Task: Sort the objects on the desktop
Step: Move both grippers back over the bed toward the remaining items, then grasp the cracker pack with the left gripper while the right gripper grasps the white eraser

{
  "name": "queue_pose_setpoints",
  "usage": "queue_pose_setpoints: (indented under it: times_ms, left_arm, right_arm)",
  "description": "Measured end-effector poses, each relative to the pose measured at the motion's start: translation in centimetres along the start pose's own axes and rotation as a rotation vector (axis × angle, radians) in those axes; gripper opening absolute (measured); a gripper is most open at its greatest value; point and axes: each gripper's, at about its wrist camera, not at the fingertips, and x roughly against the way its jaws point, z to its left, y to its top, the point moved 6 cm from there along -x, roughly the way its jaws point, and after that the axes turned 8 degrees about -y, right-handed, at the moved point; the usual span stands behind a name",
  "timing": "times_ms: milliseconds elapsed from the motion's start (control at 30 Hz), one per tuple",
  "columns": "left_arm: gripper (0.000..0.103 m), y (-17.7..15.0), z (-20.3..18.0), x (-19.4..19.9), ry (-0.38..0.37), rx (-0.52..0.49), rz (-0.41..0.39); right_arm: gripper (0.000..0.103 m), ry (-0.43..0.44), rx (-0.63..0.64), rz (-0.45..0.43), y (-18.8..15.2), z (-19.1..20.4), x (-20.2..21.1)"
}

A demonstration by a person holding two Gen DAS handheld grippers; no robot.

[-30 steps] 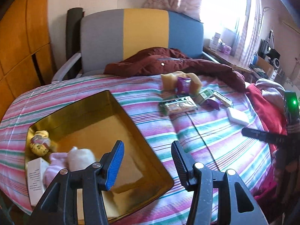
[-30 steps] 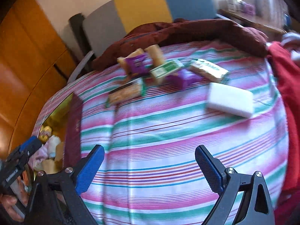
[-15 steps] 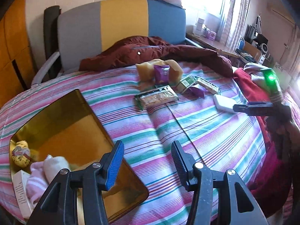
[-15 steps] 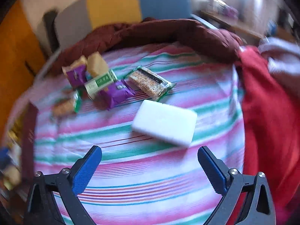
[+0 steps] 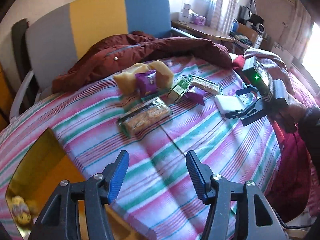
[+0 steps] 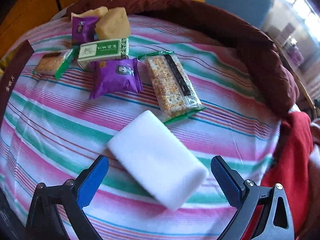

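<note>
gold tray (image 5: 40, 160) in left view only, white block (image 6: 158, 166) nearer in right

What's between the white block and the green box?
In the right wrist view, a purple snack packet lies between the white block and the green box.

Spread on the bed (image 6: 60, 120): block (image 6: 156, 158) nearest, lying between the open right gripper (image 6: 159, 178) fingers; cracker pack (image 6: 172, 84) behind it; wrapped snack (image 6: 118, 76) left of that; small box (image 6: 104, 51) farther back.
</note>
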Motion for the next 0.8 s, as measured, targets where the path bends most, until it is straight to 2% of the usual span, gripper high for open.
queue_pose_setpoints:
  times_ms: [100,167,200,333,500,733,800]
  left_arm:
    - [0.061,1.0,0.0,-1.5,0.008,-0.053,0.029]
    - [0.061,1.6,0.2,-2.7,0.008,-0.090,0.059]
    - [0.062,1.8,0.3,-3.3,0.009,-0.098,0.072]
    - [0.064,3.0,0.9,-5.8,0.007,-0.130,0.127]
    - [0.070,3.8,1.6,-8.4,-0.027,-0.200,0.201]
    - [0.070,4.5,3.0,-11.7,-0.067,-0.216,0.295]
    - [0.070,4.8,3.0,-12.1,-0.051,-0.242,0.289]
  right_arm:
    - [0.102,0.034,-0.008,0.008,0.0,-0.3,-1.0]
    - [0.093,0.090,-0.032,0.002,-0.2,-0.4,-1.2]
    - [0.092,0.117,-0.040,-0.003,-0.3,-0.4,-1.1]
    - [0.087,0.135,-0.048,-0.020,-1.0,-0.7,-0.7]
    - [0.087,0.140,-0.064,-0.030,-1.5,-1.0,-0.6]
    - [0.090,0.142,-0.058,-0.034,-1.9,-1.3,-0.4]
    - [0.090,0.144,-0.058,-0.034,-2.0,-1.5,-0.4]
